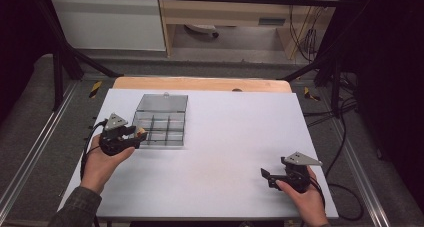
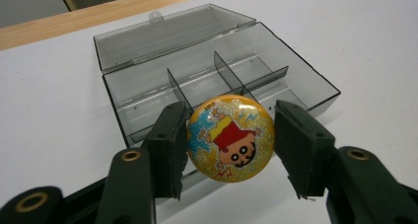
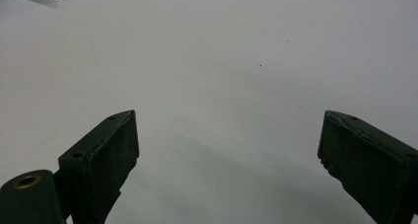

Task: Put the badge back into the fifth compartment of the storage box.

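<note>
The left gripper (image 2: 230, 145) clamps a round yellow cartoon badge (image 2: 230, 137) between its two black jaws. Just beyond it sits an open, smoky clear compartment box (image 2: 315, 78), lid folded back, on the white table (image 2: 49, 115).

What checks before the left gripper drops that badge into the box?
1. Grip: left gripper shut on the round yellow glittery cartoon badge, both pads on its edges: ok.
2. Lid of the clear grey plastic compartment box open, laid back: ok.
3. Compartments in sight free of items: ok.
4. Badge directly over a compartment: cannot tell; it sits at the box's near edge.
5. Right gripper open, holding nothing, far from the box on the white table: ok.
</note>
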A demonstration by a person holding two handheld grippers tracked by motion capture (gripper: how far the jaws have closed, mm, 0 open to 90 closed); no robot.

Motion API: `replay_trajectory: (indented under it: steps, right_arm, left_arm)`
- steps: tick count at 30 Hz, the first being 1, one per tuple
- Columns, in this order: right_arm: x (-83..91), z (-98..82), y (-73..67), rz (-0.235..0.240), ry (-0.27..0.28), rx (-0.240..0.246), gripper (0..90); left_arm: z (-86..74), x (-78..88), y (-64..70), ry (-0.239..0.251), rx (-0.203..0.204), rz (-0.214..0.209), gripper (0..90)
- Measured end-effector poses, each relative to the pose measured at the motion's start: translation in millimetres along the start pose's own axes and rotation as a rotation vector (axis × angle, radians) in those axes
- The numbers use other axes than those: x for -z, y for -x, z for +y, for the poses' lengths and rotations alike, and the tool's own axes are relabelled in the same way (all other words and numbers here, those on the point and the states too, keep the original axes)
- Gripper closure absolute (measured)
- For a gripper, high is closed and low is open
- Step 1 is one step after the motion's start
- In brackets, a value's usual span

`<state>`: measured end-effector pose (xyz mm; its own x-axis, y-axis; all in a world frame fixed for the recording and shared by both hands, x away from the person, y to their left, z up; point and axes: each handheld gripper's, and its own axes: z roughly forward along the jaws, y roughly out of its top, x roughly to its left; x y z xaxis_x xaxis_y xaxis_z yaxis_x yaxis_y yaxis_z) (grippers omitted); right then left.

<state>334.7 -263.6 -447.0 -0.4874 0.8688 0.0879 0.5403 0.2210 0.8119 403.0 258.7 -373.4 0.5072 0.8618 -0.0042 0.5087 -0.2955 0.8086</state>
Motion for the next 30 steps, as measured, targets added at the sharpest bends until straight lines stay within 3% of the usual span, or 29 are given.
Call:
replay_trajectory:
  steps: [12,30]
  right_arm:
    - [1.6,0.6,0.1,-0.001,0.013,0.001,8.4]
    - [4.7,-0.2,1.0,-0.011,0.025,-0.019,7.5]
  left_arm:
    - [15.3,-10.6,0.7,-0.002,-0.005,-0.003,47.8]
    - [25.5,-22.2,-0.6,-0.003,0.000,-0.003,47.8]
